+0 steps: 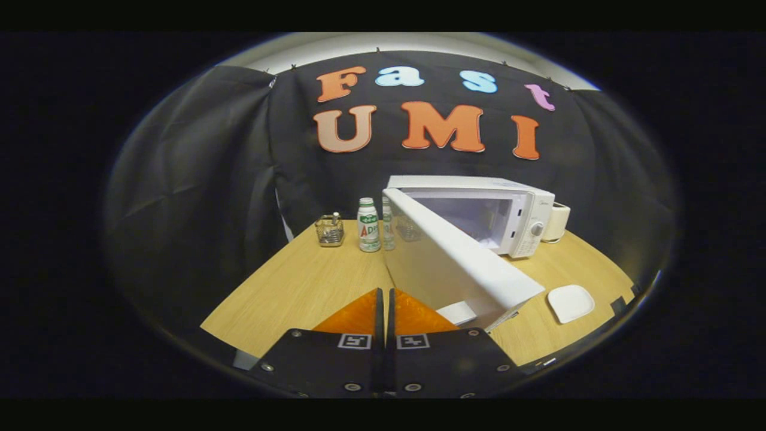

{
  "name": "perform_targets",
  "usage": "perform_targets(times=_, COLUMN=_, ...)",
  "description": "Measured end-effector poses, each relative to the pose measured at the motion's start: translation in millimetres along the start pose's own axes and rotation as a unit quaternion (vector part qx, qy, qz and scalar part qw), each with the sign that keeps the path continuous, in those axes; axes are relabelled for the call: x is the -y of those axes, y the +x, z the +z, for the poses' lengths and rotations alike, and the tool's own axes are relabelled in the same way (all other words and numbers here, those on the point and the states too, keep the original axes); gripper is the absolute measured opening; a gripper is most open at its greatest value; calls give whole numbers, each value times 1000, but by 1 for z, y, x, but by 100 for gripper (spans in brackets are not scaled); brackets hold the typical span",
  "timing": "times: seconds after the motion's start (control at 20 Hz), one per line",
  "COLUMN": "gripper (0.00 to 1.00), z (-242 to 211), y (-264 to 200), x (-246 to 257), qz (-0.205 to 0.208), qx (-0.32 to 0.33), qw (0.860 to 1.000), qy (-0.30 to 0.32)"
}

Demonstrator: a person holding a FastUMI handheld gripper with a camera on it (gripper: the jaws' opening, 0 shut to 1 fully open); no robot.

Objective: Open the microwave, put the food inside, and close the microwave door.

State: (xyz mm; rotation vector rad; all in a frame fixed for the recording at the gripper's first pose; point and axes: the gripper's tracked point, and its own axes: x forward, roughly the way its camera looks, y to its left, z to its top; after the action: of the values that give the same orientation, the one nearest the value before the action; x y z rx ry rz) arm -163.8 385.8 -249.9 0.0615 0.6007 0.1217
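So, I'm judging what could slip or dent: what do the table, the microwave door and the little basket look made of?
Table: pale wood-look board, matt, with visible grain.
Microwave door, standing open: white, smooth, mirroring the bottle; plastic or painted metal, hard to say.
Basket: thin shiny wire, probably metal.
The tongs are shut, holding nothing.

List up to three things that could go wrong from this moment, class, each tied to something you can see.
1. The microwave door stands swung wide just ahead of the shut, empty tongs; moving forward could knock it.
2. The bottle stands close beside the door's hinge side and might topple if bumped.
3. The white plate lies near the table edge and could slide off.
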Motion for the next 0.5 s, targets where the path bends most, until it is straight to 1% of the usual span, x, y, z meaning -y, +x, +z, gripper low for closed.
perform_targets(times=0.25, gripper=1, z=0, y=19, x=52, qz=-69, qx=-6, qw=997, qy=15)
perform_targets(times=0.4, gripper=1, z=2, y=31, x=87, qz=-116, qx=-8, qw=993, qy=26)
perform_targets(times=0.5, gripper=1, z=2, y=40, x=108, qz=-139, qx=-15, qw=990, qy=38)
